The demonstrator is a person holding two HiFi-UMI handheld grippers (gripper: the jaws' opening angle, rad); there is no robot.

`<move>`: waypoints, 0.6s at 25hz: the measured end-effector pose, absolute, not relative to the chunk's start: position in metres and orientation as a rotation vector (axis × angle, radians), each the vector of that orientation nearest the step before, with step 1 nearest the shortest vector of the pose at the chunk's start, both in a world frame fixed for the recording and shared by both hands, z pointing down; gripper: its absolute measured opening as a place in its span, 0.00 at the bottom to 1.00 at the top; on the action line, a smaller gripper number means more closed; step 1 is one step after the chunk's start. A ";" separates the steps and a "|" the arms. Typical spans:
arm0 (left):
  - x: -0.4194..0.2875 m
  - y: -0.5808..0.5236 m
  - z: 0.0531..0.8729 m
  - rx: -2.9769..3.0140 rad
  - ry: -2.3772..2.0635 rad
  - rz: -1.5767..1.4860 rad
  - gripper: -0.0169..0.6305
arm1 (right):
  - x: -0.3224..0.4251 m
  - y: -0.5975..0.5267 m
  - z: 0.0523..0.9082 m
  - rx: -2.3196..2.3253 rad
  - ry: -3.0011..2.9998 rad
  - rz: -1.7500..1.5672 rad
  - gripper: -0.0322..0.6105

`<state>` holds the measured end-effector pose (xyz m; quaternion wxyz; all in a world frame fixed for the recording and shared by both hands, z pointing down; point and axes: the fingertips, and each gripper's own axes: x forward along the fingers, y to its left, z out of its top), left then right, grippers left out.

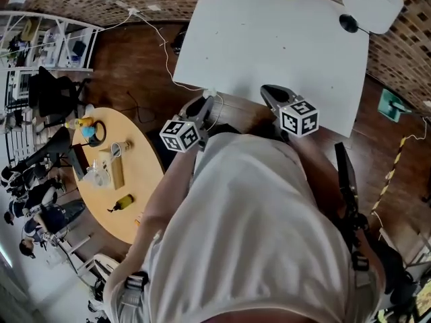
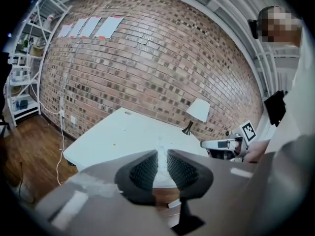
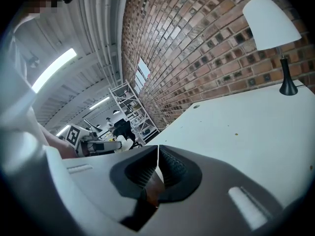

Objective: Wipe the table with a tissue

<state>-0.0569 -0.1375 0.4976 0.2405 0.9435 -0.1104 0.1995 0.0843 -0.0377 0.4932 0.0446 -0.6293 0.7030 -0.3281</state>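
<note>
The white table (image 1: 269, 39) stands just ahead of me, with small specks on its top. My left gripper (image 1: 204, 103) hovers at the table's near edge, shut on a small white tissue (image 1: 209, 94). In the left gripper view the tissue (image 2: 160, 146) pokes up between the jaws of the left gripper (image 2: 162, 154). The right gripper view shows that same tissue (image 3: 124, 141) at the left gripper's tips. My right gripper (image 1: 269, 89) is beside it over the near edge. Its jaws meet at the tips (image 3: 158, 149), shut, with nothing in them.
A white lamp (image 1: 370, 2) stands on the table's far right corner by the brick wall (image 2: 147, 58). A round wooden table (image 1: 128, 180) with bottles is at my left, with shelves (image 1: 40, 46) behind it. A white cable (image 1: 165, 52) trails over the wooden floor.
</note>
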 end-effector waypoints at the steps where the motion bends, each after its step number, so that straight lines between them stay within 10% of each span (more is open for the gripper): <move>1: -0.058 -0.141 0.497 2.584 -0.311 0.548 0.13 | 0.083 -0.042 0.492 -1.916 2.151 -1.002 0.07; 15: -0.044 -0.213 0.525 2.545 -0.334 0.553 0.13 | 0.097 -0.081 0.500 -2.002 2.108 -1.097 0.07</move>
